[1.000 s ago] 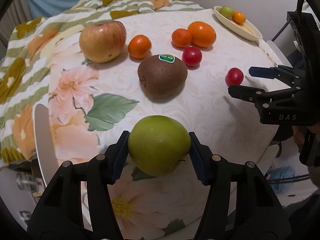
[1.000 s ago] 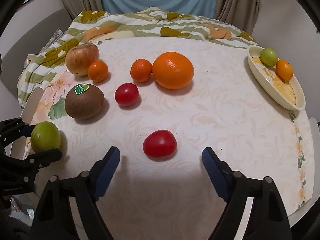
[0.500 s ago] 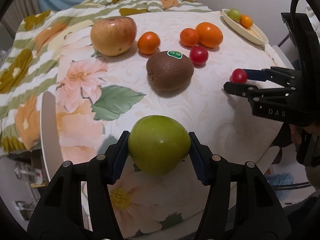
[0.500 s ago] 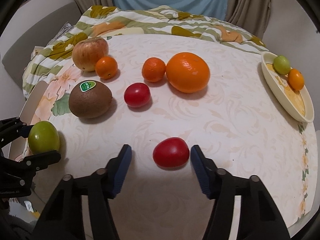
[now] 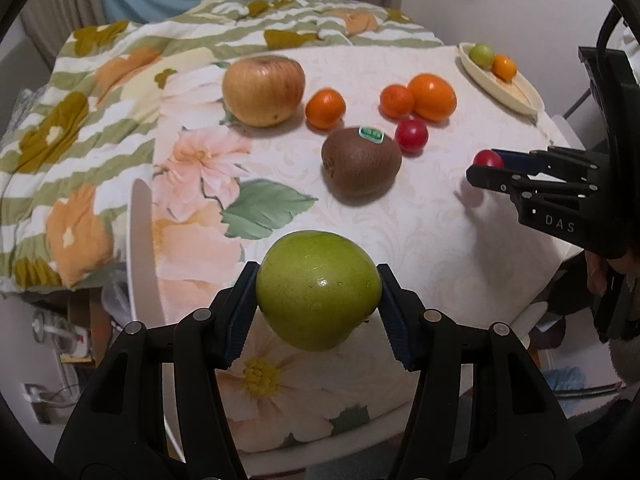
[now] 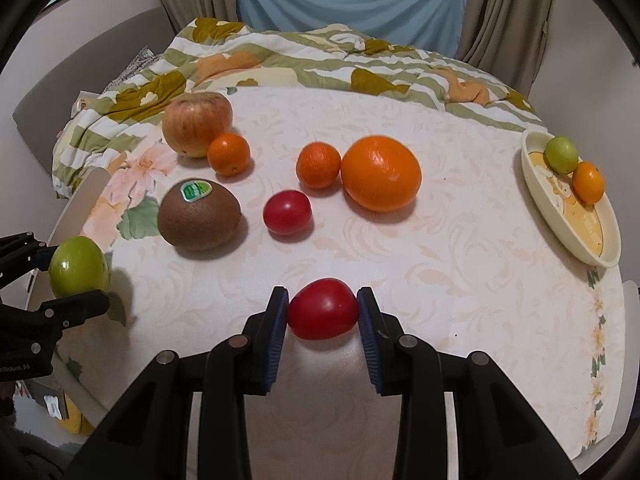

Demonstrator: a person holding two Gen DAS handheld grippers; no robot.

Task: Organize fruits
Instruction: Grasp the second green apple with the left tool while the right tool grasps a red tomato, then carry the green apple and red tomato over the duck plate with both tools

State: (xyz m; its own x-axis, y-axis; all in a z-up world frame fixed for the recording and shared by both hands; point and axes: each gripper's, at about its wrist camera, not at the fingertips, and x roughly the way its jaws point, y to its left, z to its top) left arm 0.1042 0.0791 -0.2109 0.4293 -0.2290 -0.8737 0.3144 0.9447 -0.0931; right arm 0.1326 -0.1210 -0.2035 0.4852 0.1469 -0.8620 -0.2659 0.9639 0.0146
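Two fruits are gripped: the tomato (image 6: 322,309) in the closed right gripper (image 6: 322,312), the green apple (image 5: 318,288) in the left gripper (image 5: 318,300); the dish (image 6: 560,216) lies at right, nearer the tomato.

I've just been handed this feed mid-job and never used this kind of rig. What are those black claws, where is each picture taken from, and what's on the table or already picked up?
No robot arm here: a person holds a two-finger gripper in each hand, with a fisheye camera looking along the fingers.

The left wrist view shows the left gripper shut on a green apple. The right wrist view shows the right gripper shut on a red tomato.

Loose on the tablecloth: a yellow-red apple, a kiwi, a big orange, two small oranges and another tomato. The cream dish at the right edge holds a small green fruit and a small orange one.
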